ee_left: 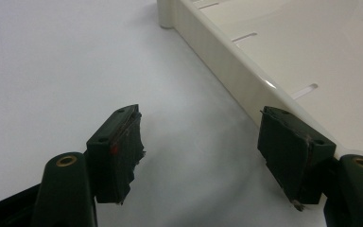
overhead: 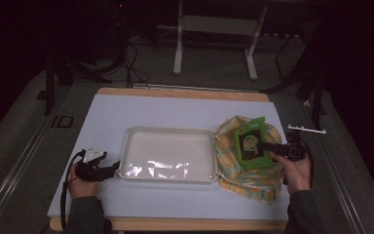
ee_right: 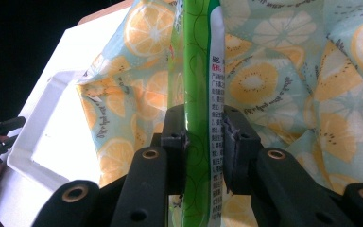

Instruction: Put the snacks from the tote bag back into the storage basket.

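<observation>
1. Right tool [ee_right: 203,142] is clamped on the green packet [ee_right: 199,94], which lies over the fruit-print cloth bag [overhead: 253,178].
2. Left tool [ee_left: 201,151] rests wide open, holding nothing, beside the cream tray [overhead: 126,146] on the white surface [overhead: 107,112].

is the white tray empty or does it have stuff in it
Empty: the white tray shows only a bare, glossy floor; the green packet is outside it, in the right gripper.

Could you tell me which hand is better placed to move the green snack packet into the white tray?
The right. Its gripper is already shut on the green packet above the fruit-print cloth bag. The left gripper sits open beside the white tray's left rim, holding nothing.
</observation>
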Tool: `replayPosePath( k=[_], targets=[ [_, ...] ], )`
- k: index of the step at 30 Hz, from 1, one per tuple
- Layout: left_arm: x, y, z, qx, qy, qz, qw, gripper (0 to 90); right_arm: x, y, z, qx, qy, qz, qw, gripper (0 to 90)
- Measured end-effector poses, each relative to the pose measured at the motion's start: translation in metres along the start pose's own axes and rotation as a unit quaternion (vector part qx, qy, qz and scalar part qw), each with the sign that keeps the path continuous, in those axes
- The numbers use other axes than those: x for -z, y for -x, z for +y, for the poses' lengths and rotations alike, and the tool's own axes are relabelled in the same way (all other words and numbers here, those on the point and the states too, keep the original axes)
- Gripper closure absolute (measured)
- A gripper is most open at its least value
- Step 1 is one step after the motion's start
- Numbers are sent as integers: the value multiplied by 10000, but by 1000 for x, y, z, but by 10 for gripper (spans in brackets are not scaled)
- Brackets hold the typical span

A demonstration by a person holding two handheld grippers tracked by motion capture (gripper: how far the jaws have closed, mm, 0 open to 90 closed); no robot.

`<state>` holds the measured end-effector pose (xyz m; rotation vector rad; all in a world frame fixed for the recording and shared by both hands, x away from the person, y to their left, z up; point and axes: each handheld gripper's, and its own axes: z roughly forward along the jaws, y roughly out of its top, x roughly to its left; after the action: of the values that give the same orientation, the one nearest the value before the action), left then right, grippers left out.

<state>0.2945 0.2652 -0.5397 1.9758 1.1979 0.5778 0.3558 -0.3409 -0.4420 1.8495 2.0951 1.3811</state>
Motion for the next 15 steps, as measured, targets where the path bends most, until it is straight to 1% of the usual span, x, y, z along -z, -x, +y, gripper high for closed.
replayPosePath(
  k=[15],
  targets=[
    [0, 0, 0, -1, 1, 5, 10000, 315, 7, -2, 2, 37, 80, -23, 10000, 735]
  ],
)
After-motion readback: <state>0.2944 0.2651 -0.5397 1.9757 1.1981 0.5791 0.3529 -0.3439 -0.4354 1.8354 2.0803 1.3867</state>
